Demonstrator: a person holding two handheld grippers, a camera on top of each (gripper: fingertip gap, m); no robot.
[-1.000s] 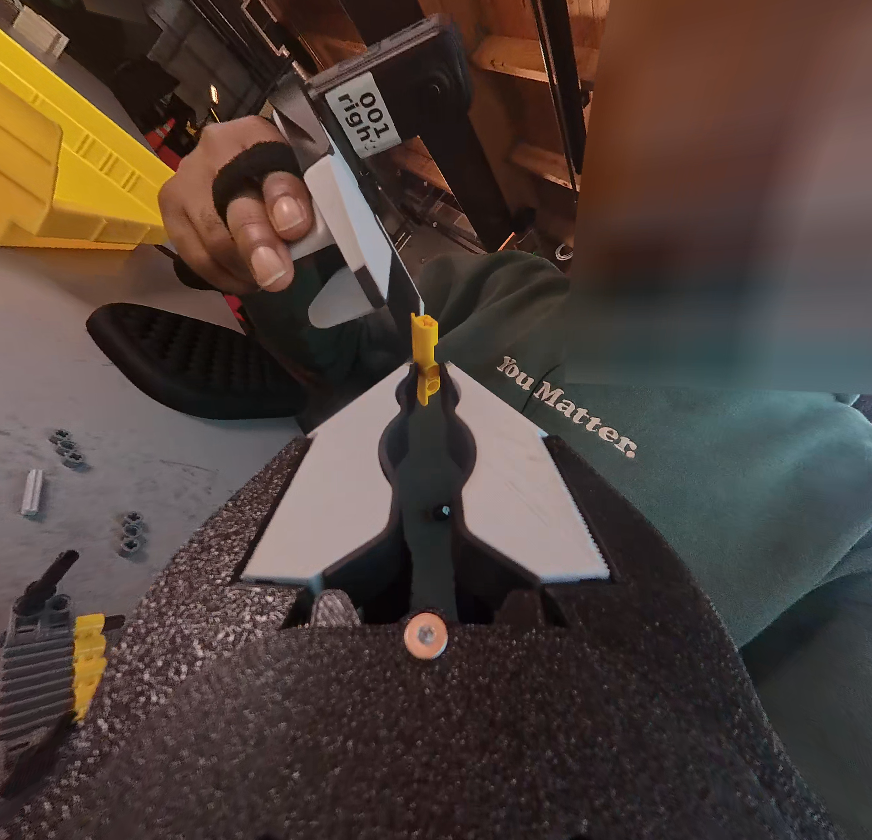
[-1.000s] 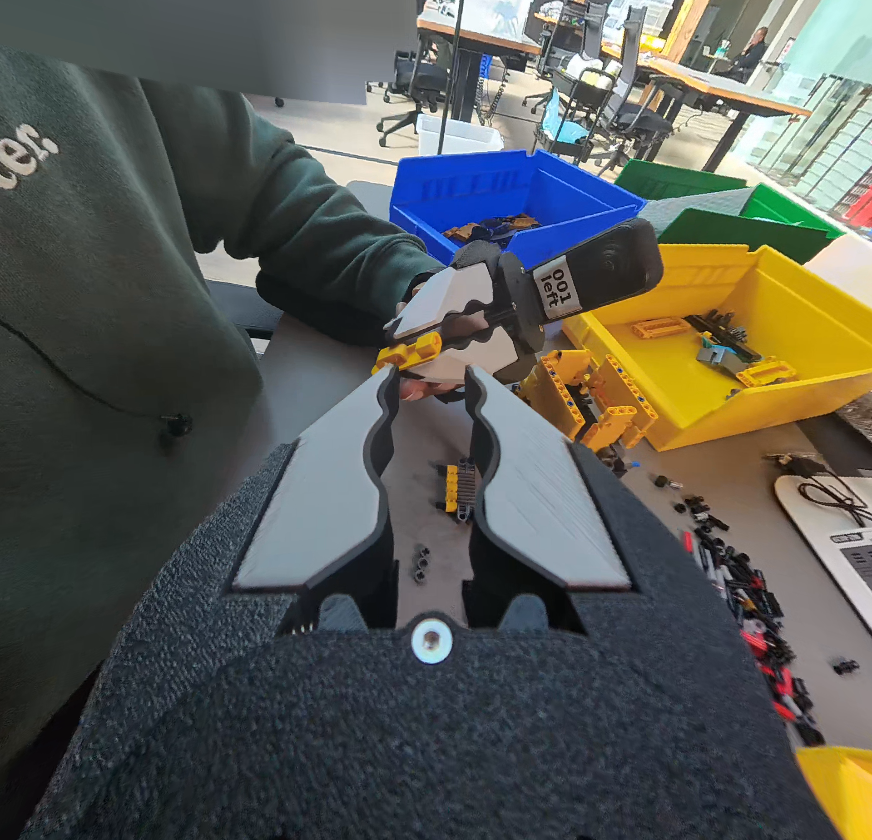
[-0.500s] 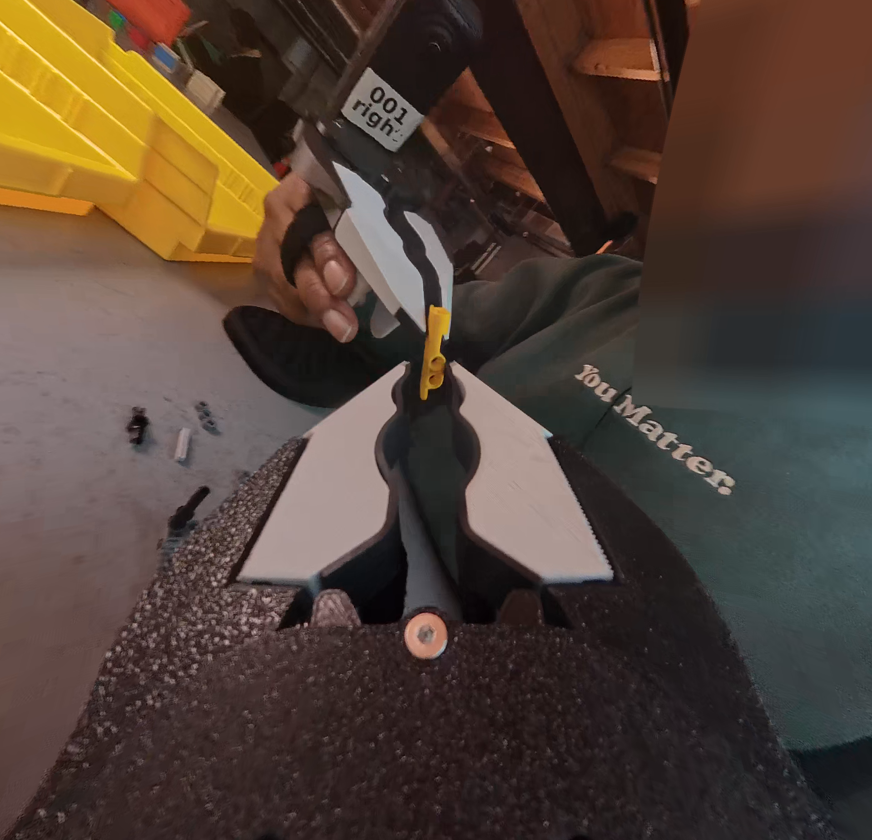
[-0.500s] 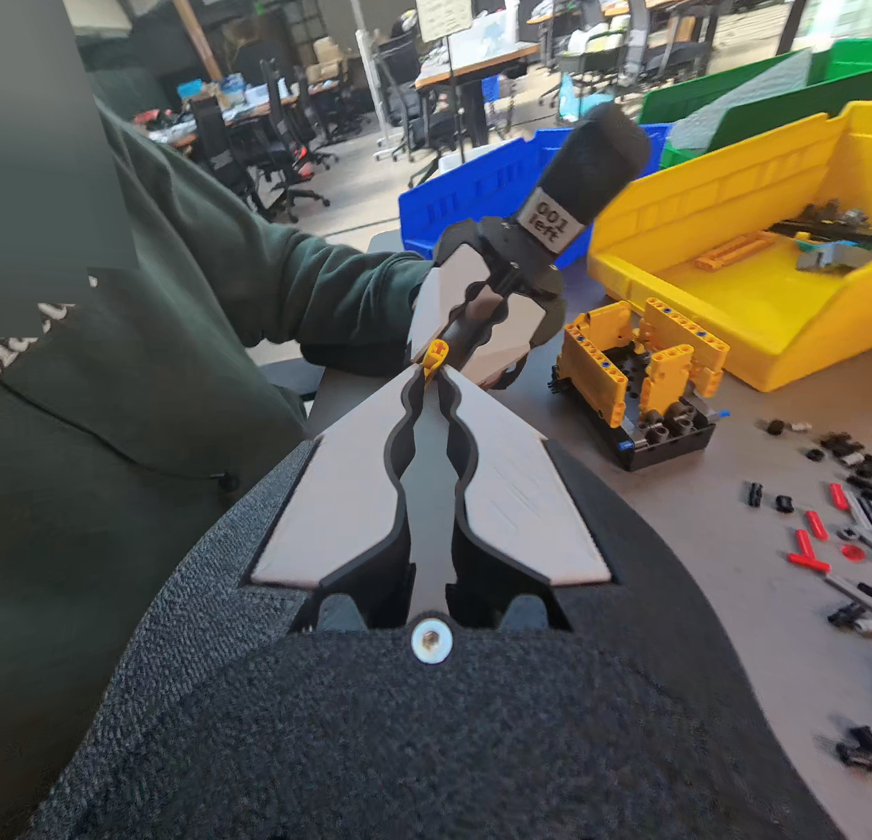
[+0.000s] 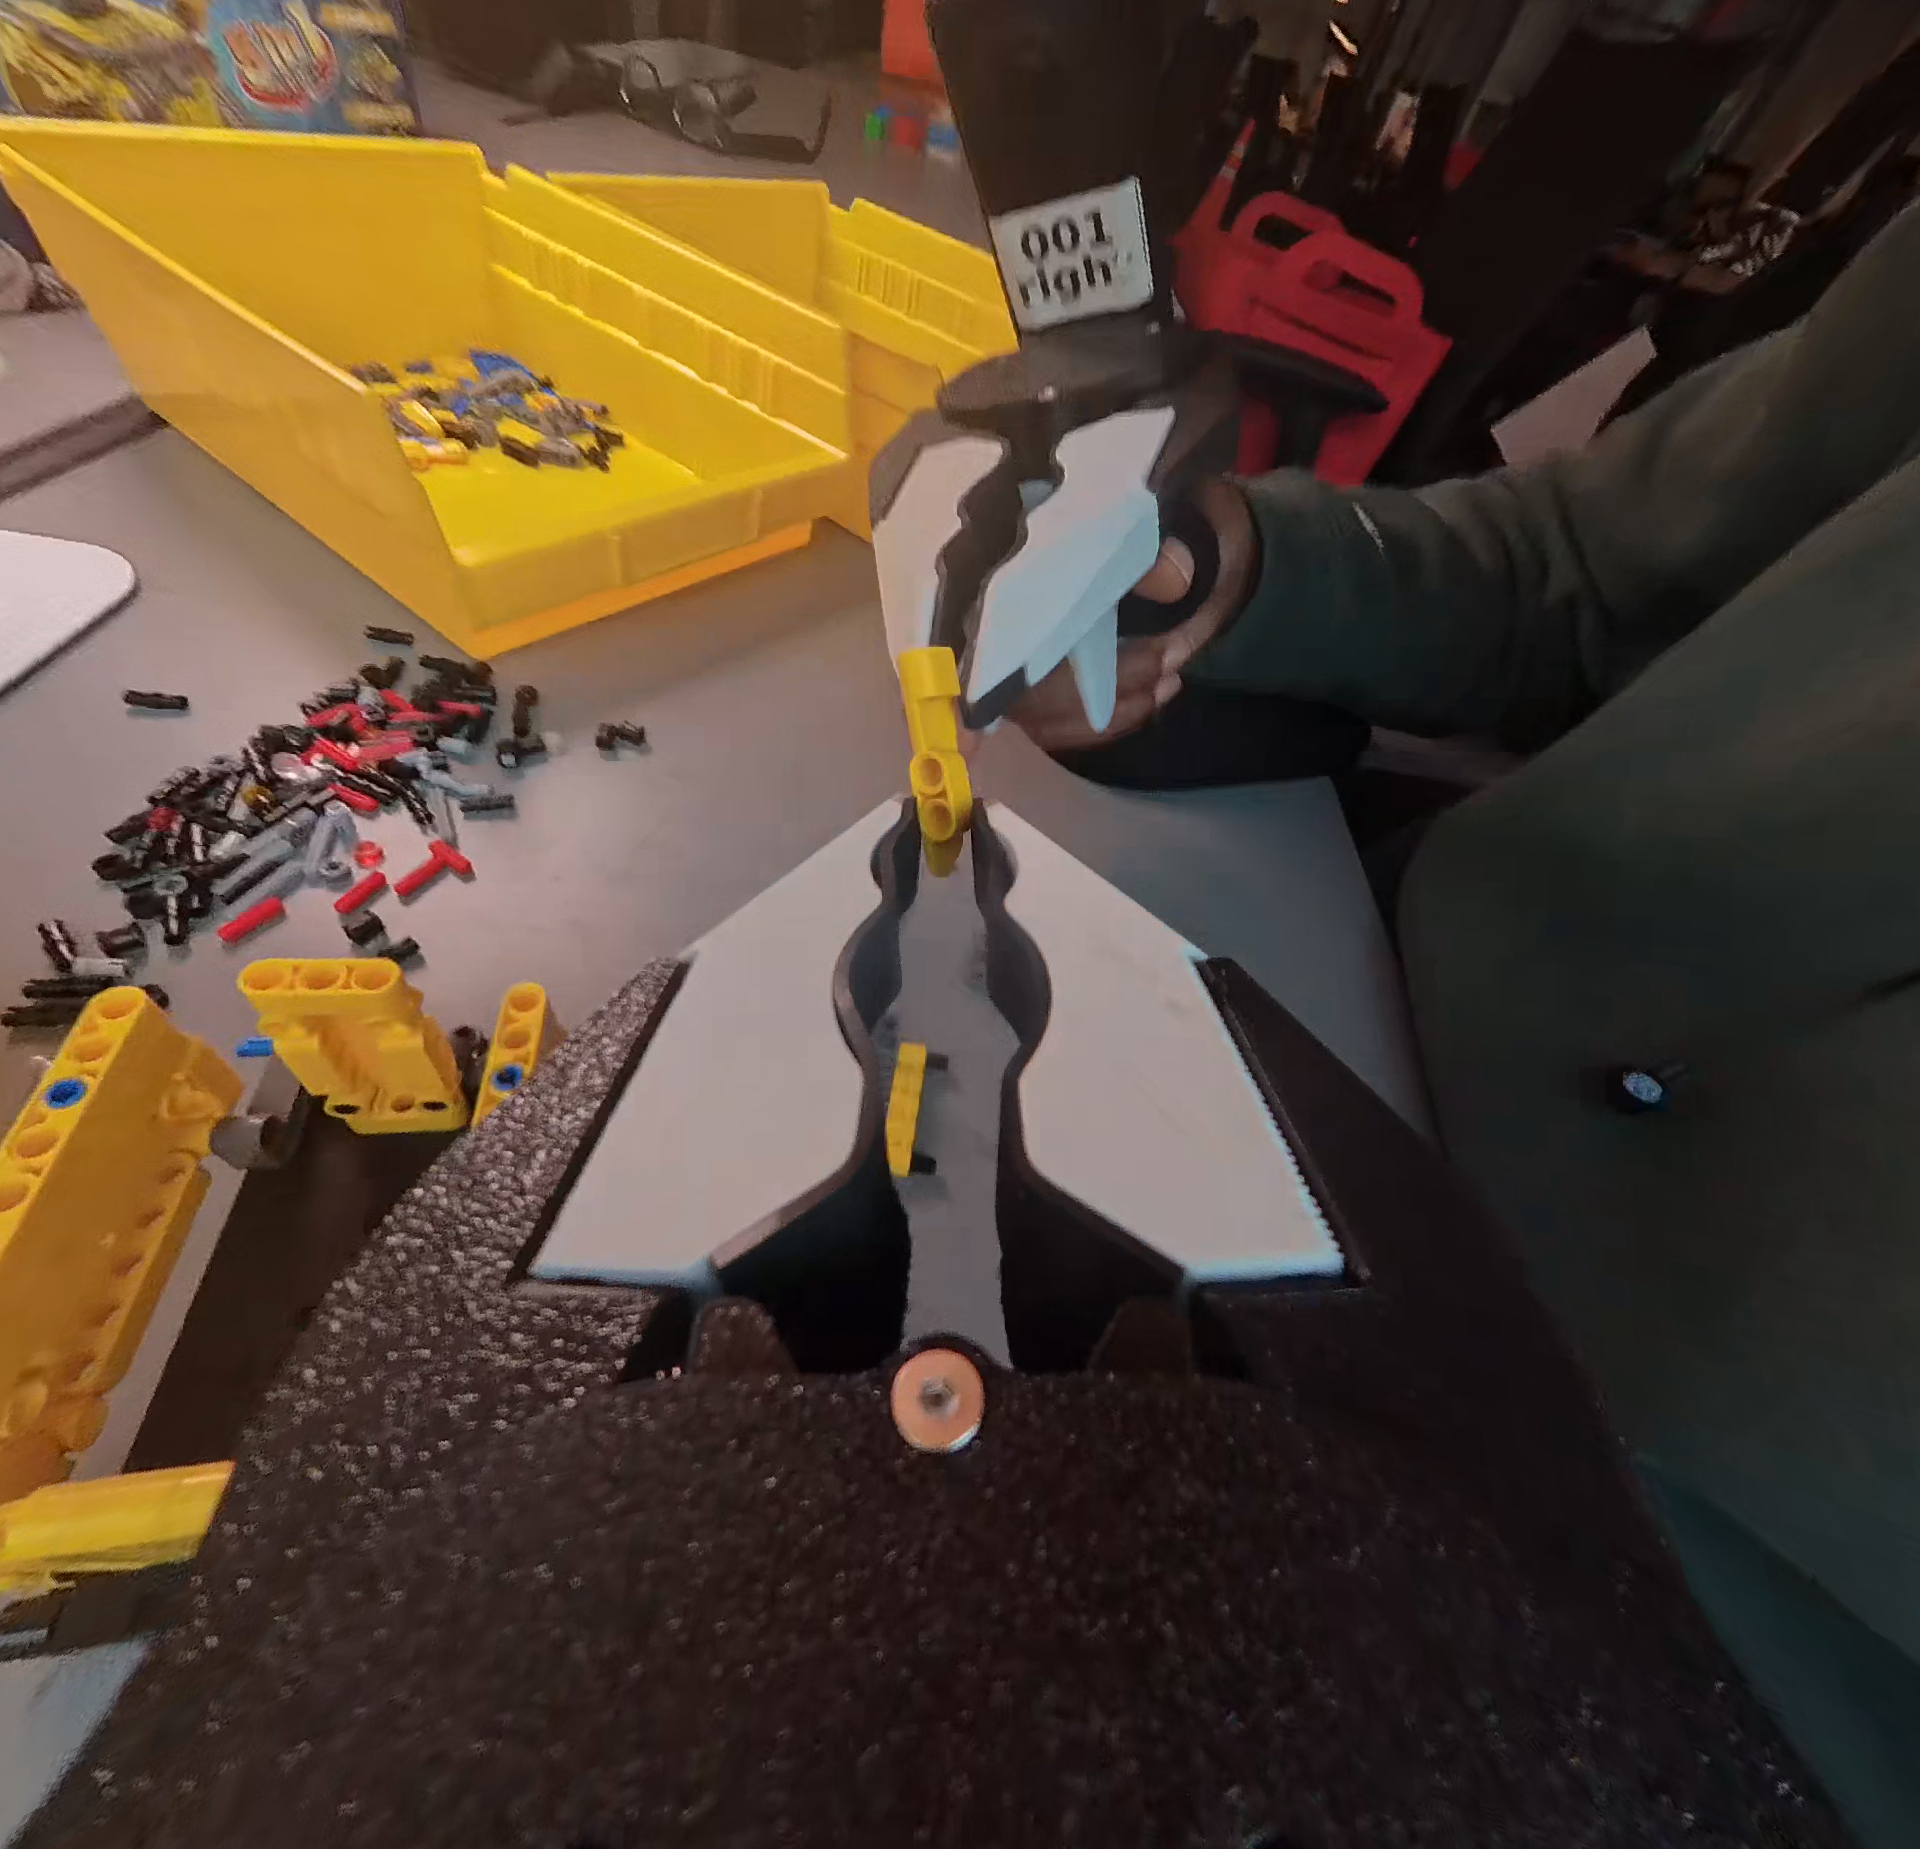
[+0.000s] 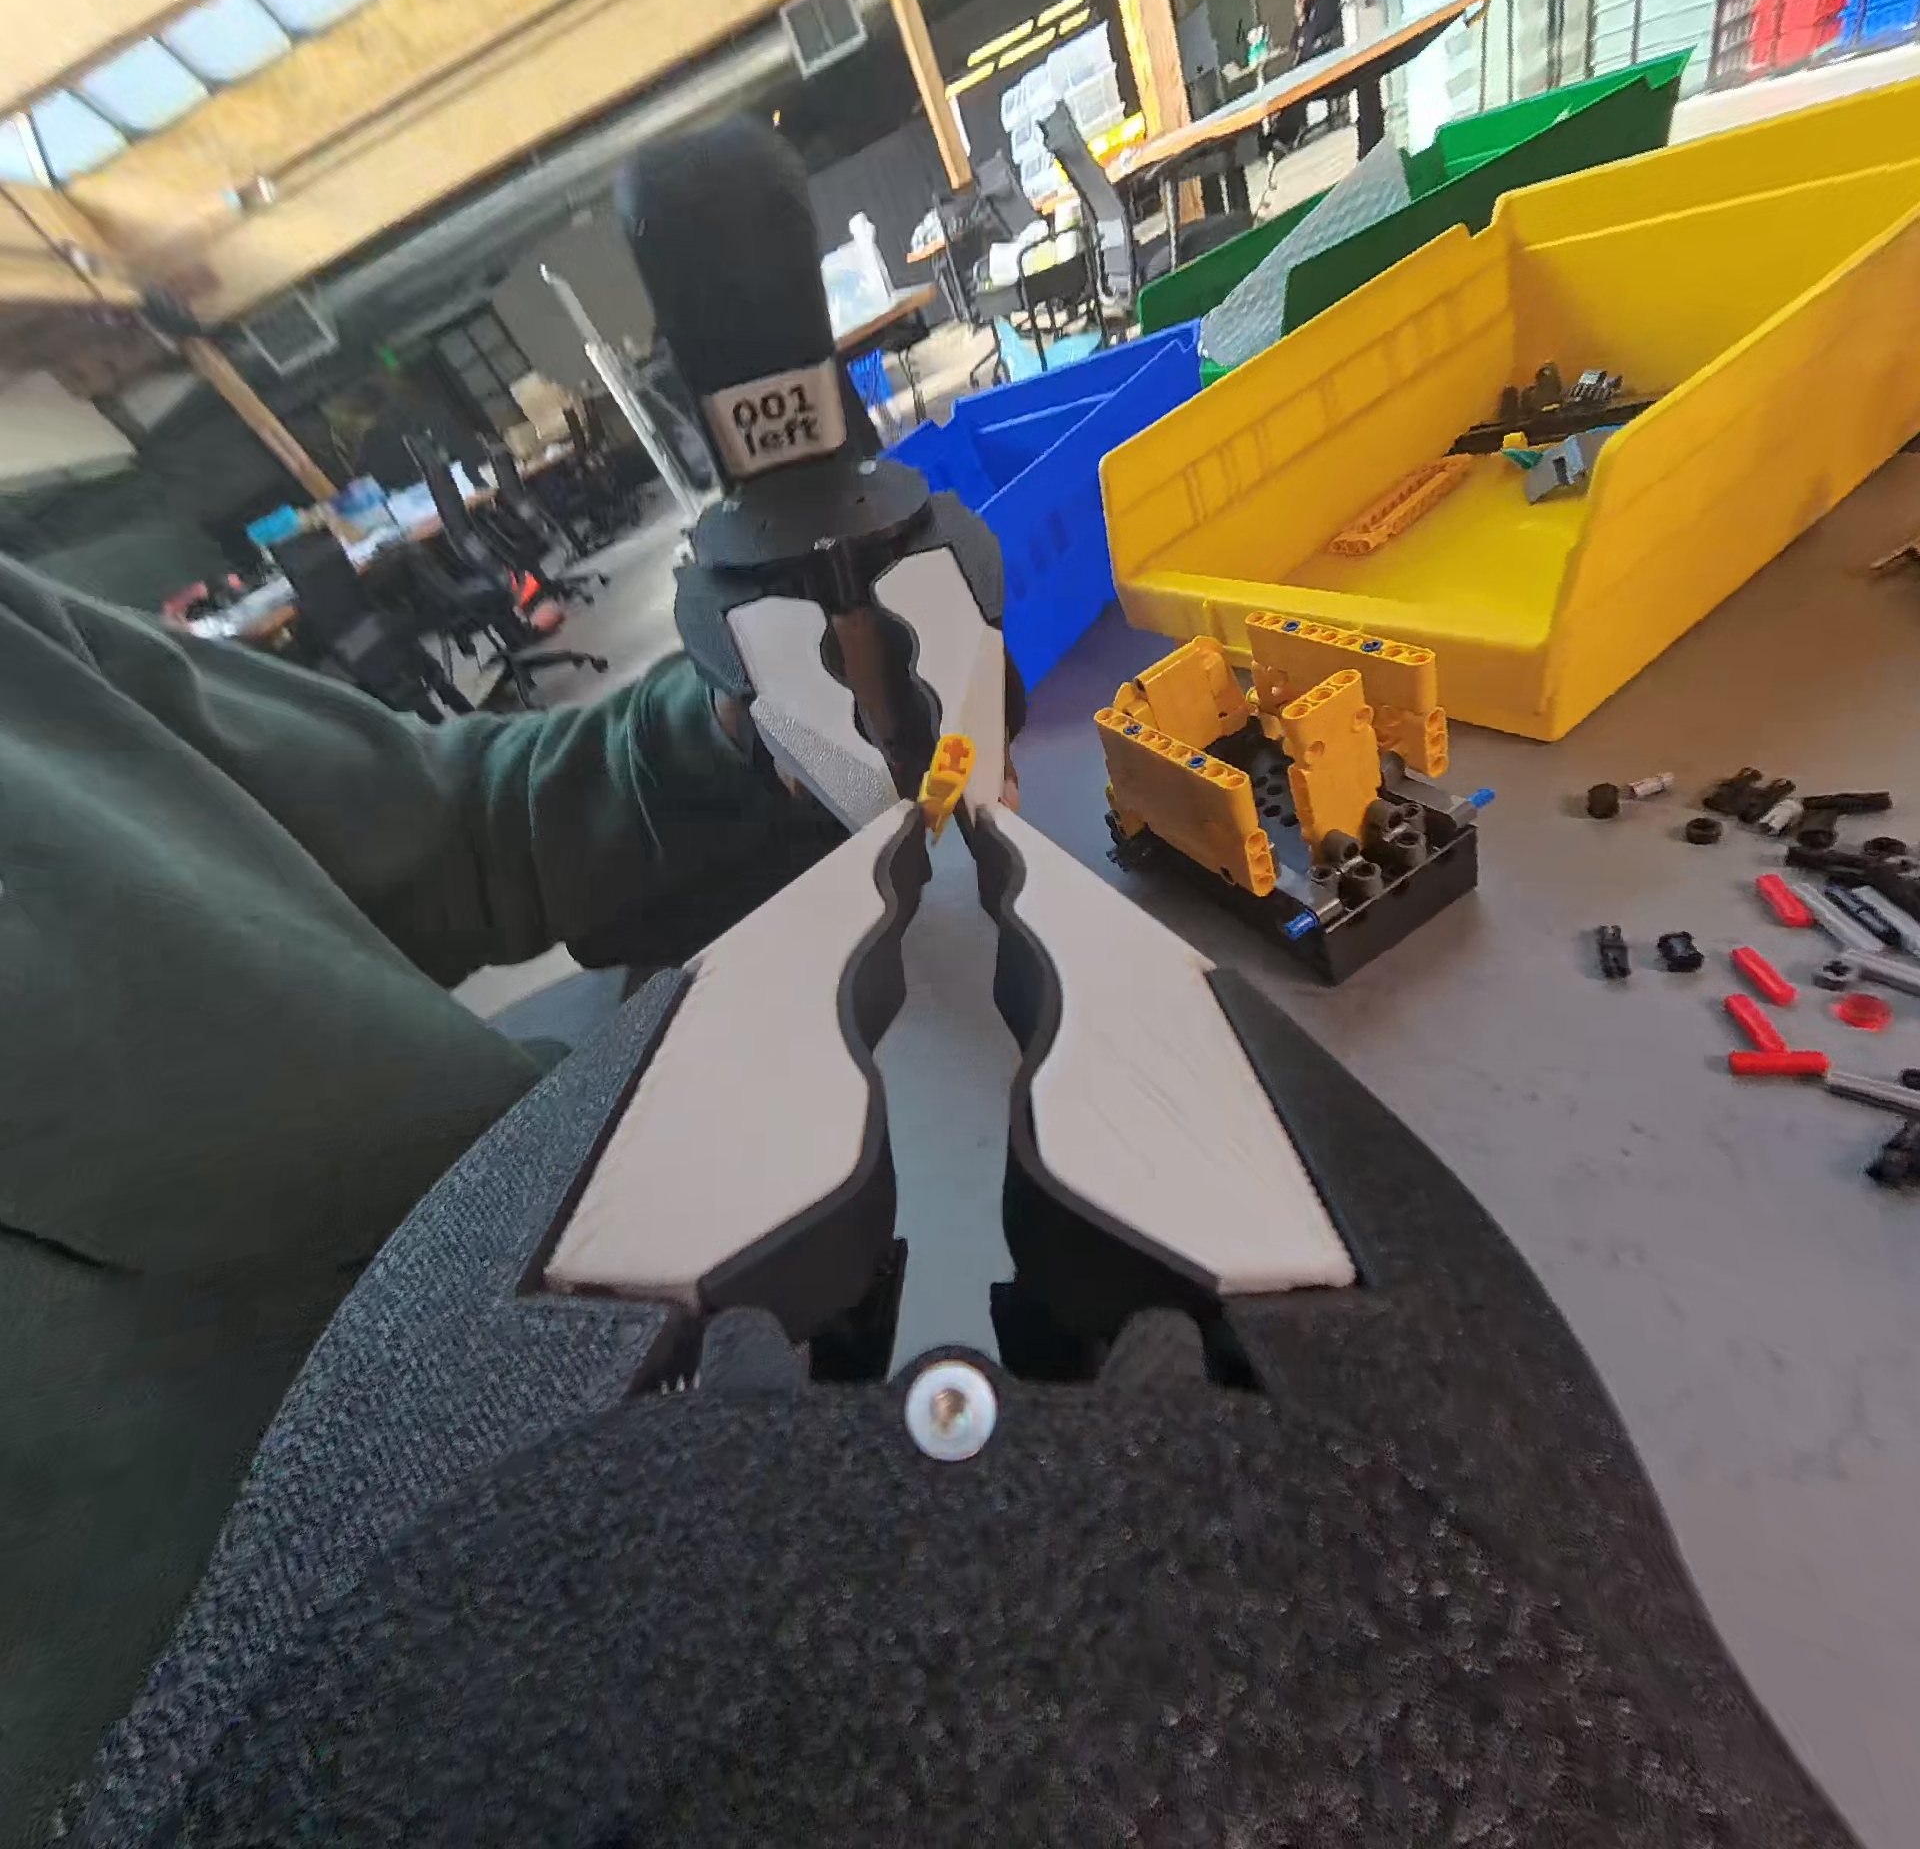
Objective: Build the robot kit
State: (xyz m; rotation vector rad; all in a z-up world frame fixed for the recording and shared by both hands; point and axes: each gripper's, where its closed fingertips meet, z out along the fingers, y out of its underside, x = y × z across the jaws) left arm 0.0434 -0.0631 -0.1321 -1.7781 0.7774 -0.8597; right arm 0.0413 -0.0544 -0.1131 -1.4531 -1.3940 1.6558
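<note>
Left hand-held gripper [image 5: 940, 831] stays clenched on yellow connector [image 5: 935, 760] – right hand-held gripper [image 6: 943, 812], open a second ago, now clamps its other end above desk [image 6: 1558, 1124].

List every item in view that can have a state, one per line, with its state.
left gripper: shut on the yellow connector piece.
right gripper: shut on the same piece's other end.
yellow connector piece: held in the air between both grippers.
yellow bin: open, small parts inside.
yellow and black brick assembly: standing on the table, part built.
loose pins: scattered on the table.
</note>
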